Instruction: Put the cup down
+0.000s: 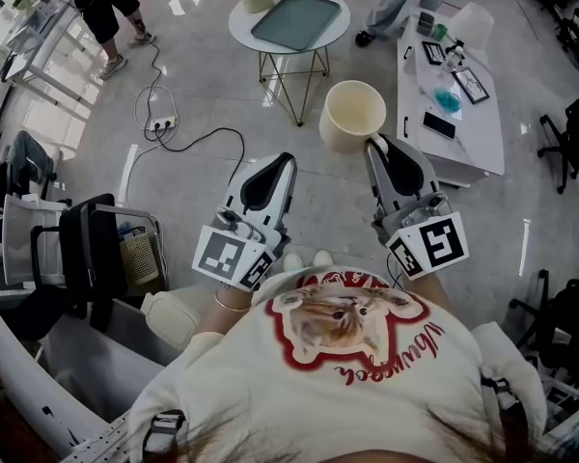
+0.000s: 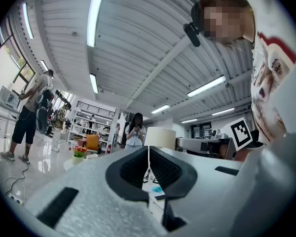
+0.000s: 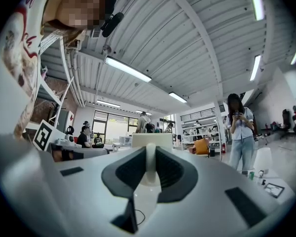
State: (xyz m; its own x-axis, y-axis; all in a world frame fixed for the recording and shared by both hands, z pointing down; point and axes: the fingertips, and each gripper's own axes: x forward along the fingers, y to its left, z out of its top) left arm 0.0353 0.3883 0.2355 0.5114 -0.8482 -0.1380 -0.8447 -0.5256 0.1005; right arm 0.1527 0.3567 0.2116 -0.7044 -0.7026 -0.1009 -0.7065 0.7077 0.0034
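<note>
The cup (image 1: 352,114) looks smooth, matt cream plastic; the right gripper (image 1: 378,145) has matt grey plastic shells with ribbed black rubbery fingers (image 3: 173,173); the floor (image 1: 203,95) is glossy polished stone

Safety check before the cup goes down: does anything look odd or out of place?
The cup, pinched by its handle in the right gripper, hangs over bare floor, nothing beneath it. A power strip and its cable trail loose across the floor. Nothing looks spilled.
</note>
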